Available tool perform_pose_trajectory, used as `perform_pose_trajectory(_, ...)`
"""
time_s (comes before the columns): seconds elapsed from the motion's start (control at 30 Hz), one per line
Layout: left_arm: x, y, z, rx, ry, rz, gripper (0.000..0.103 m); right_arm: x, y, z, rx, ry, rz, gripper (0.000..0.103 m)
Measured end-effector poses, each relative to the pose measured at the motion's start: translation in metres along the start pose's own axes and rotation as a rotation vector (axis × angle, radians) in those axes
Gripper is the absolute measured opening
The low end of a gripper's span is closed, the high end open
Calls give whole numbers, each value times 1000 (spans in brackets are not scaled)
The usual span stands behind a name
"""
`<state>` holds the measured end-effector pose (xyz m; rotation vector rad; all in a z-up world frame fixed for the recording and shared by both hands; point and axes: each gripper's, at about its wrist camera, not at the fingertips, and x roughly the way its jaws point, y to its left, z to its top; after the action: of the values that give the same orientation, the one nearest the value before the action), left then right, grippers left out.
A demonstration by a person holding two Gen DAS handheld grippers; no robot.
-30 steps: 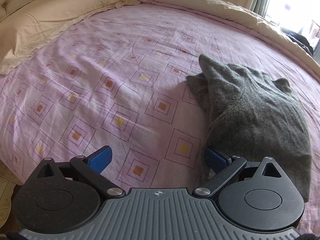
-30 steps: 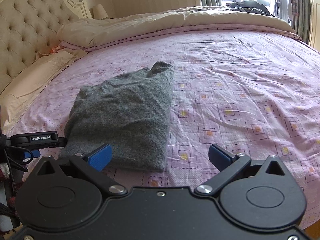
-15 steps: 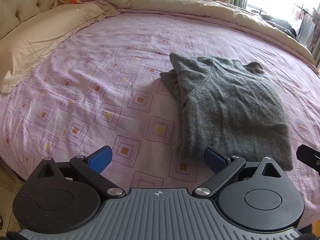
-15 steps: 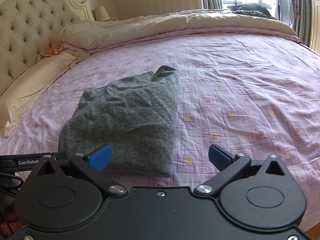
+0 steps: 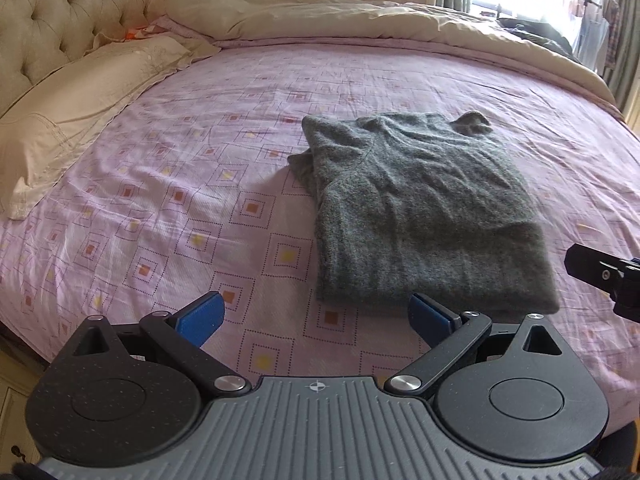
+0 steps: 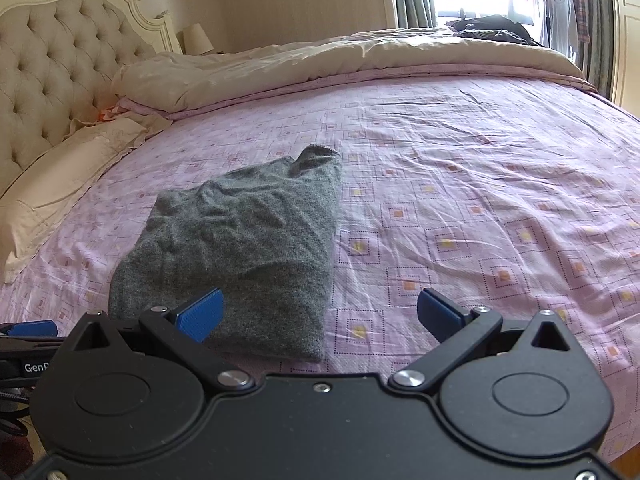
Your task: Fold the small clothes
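A bed (image 5: 168, 208) with a pink sheet is filling the frame. A folded grey sweater (image 5: 420, 216) is lying flat on it at centre right. A cream pillow (image 5: 80, 112) is resting at the left edge, and a cream duvet (image 5: 360, 20) is lying bunched along the top.

Grey sweater (image 5: 420, 216) lies folded flat on the bed (image 5: 160, 200), over a pink sheet with a square pattern. Left gripper (image 5: 316, 316) hovers at the bed's near edge, jaws spread wide and empty; its right blue pad (image 5: 430, 316) sits just before the sweater's near hem. Cream pillow (image 5: 80, 104) at left against a tufted headboard (image 5: 60, 12). Cream duvet (image 5: 360, 20) bunched along the far side. Part of the right gripper (image 5: 608, 276) shows at the right edge.
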<state>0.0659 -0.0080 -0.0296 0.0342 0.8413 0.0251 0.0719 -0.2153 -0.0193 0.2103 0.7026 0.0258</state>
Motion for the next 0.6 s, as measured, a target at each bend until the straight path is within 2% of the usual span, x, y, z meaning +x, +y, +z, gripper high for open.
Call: perform_pose_trajectory(0.6, -1, -15, -1, 35, 3, 7, 100, 0, -9, -2, 26, -2, 15, 102)
